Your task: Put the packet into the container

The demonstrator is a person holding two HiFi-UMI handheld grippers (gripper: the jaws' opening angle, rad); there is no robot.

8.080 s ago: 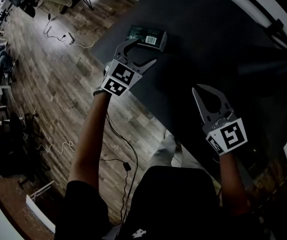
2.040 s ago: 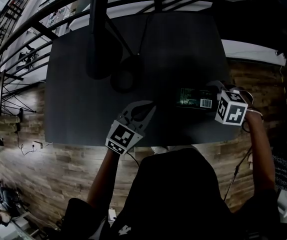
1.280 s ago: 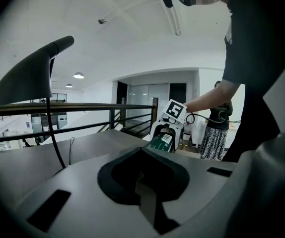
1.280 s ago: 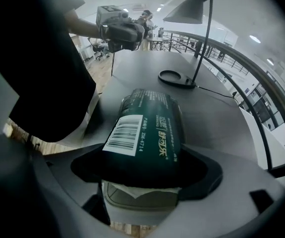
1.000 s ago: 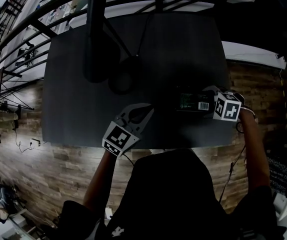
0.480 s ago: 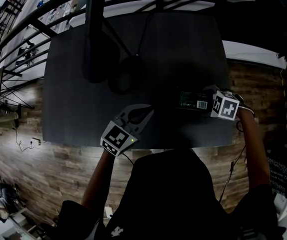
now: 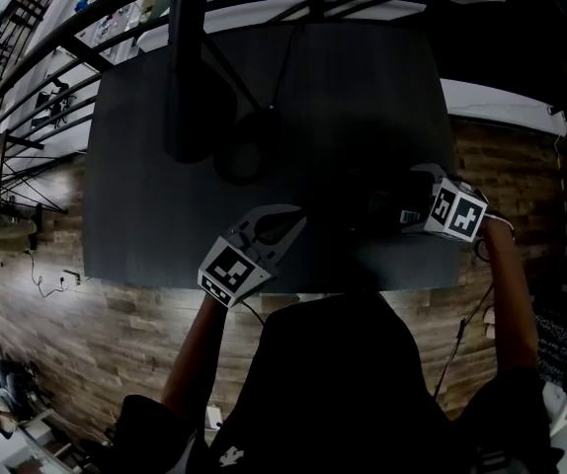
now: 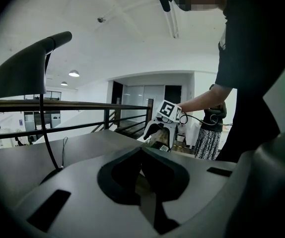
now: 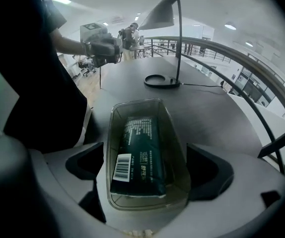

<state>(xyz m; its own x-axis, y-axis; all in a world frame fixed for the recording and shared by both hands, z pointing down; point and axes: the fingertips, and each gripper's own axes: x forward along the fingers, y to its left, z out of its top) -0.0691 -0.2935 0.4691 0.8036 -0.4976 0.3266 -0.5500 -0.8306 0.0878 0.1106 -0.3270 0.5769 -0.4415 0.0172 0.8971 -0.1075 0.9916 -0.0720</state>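
The packet (image 9: pixel 140 152) lies flat inside the clear container (image 9: pixel 181 155) on the dark table (image 7: pixel 363 87), between the jaws of the right gripper (image 7: pixel 407 197), which have just been opening and stand wide, clear of its walls. The left gripper (image 7: pixel 296 217), jaws together and empty, hovers well apart. The lamp (image 7: pixel 244 158) rests its round base beyond it, away from the container.

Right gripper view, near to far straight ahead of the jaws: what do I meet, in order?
Clear rectangular plastic container holding the dark green packet → black ring-shaped lamp base → dark metal railing farthest back.
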